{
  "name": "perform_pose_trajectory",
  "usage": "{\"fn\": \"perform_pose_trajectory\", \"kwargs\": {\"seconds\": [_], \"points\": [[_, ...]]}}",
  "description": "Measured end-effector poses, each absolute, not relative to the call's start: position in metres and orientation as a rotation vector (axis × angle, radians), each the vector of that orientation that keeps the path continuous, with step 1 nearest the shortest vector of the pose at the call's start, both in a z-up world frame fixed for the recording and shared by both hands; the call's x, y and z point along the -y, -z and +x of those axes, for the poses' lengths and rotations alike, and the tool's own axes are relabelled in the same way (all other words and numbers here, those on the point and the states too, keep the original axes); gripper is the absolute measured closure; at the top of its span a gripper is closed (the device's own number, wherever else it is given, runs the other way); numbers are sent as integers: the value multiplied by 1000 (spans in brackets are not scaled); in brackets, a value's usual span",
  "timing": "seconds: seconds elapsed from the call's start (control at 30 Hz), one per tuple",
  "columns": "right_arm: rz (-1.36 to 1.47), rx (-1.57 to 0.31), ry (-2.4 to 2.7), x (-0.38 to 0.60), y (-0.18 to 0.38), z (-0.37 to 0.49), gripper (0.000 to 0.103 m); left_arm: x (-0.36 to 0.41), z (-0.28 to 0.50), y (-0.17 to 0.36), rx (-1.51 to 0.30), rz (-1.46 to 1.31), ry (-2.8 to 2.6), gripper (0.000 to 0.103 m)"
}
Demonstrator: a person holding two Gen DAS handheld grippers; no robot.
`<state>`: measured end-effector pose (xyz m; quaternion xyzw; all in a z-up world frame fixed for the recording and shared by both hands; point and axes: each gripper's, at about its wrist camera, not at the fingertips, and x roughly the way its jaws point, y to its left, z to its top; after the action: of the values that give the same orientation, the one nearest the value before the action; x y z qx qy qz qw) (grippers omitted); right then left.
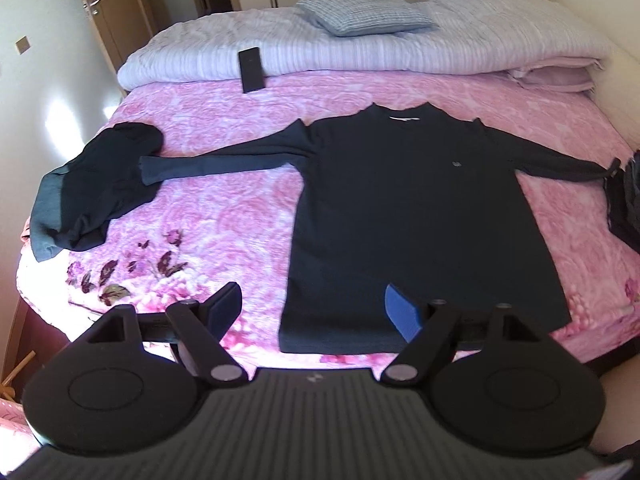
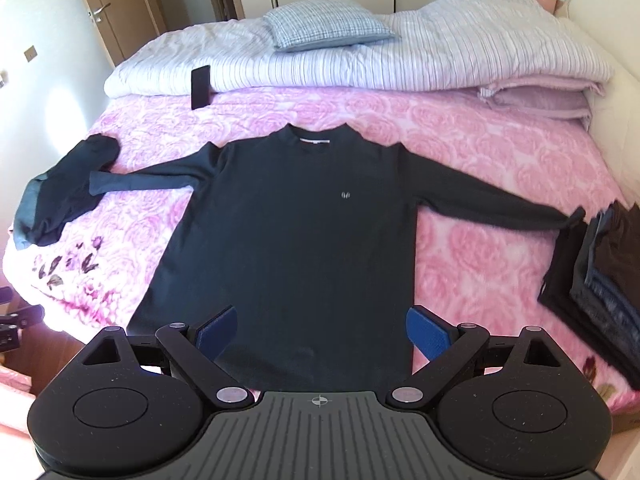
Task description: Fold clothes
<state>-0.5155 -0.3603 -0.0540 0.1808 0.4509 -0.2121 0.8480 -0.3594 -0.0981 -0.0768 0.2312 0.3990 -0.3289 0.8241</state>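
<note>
Black long-sleeved shirt [image 2: 288, 232] spread flat on pink bed [image 2: 460, 152], sleeves out, left hand-held gripper [image 1: 312, 308] and right hand-held gripper [image 2: 320, 330] both spread apart near its hem, gripping nothing.

One spread shirt [image 2: 288, 240], one crumpled garment [image 2: 60, 196], one folded stack [image 2: 604, 280], one pillow [image 2: 324, 26].

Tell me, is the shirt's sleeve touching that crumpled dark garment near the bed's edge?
Touching. In the left wrist view, the sleeve cuff of the shirt lies over the edge of the crumpled garment, with no pink blanket showing between them.
</note>
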Motion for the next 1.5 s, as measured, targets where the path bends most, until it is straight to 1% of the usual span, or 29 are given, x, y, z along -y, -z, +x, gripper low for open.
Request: {"fn": "perform_pose_trajectory", "kwargs": {"seconds": [0.3, 0.57, 0.73, 1.03, 1.37, 1.5], "points": [[445, -967, 415, 352, 64, -563, 9, 107, -404, 72, -835, 550, 723, 27], [491, -990, 456, 359, 80, -595, 9, 78, -410, 85, -872, 608, 652, 27], [497, -1015, 452, 359, 87, -598, 9, 72, -415, 88, -890, 603, 637, 27], [465, -1008, 431, 345, 82, -593, 9, 93, -425, 79, -861, 596, 690, 27], [406, -994, 438, 336, 77, -603, 9, 89, -431, 74, -841, 598, 690, 27], [404, -987, 428, 337, 74, -592, 9, 89, -433, 72, -834, 594, 691, 27]]}}
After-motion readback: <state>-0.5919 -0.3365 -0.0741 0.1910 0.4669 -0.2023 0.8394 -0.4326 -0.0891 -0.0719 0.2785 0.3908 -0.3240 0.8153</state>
